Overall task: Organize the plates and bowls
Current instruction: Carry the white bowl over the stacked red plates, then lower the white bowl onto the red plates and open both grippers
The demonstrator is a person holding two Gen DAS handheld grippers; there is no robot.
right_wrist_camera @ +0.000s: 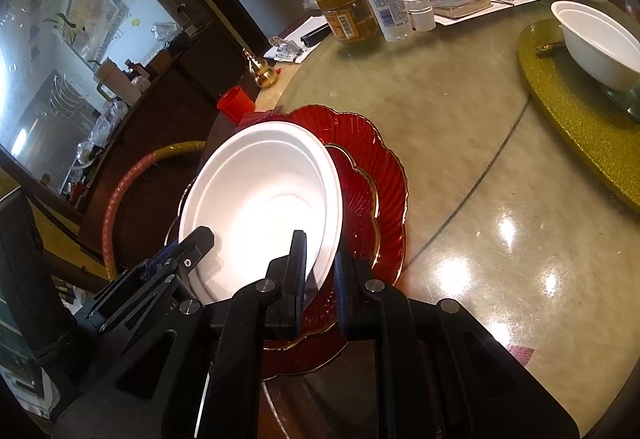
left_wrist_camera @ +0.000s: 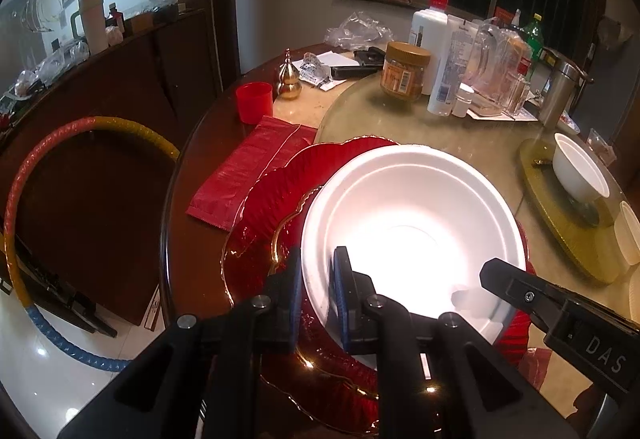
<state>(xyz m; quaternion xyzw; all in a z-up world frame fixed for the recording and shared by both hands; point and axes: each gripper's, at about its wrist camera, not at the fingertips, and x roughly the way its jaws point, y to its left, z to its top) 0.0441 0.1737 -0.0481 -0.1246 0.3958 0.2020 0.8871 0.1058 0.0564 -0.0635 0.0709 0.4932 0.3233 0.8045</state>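
White bowl [left_wrist_camera: 412,223] seated on 2 stacked red plates [left_wrist_camera: 276,199] at table edge | left gripper [left_wrist_camera: 318,299] clamped on near-left rim | right gripper [right_wrist_camera: 320,279] clamped on opposite rim | gripped both sides, presumably for a level lift.

two red plates [right_wrist_camera: 384,175], two white bowls [right_wrist_camera: 260,199]

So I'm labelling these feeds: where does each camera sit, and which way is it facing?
Left wrist: on the left gripper, looking down over the white foam bowl across the table; its fingers and the right gripper's tip show.
Right wrist: on the right gripper, looking down at the bowl's other rim; its fingers and the left gripper show.
Shared: the bowl, the red scalloped glass plates, the gold-lidded jar.
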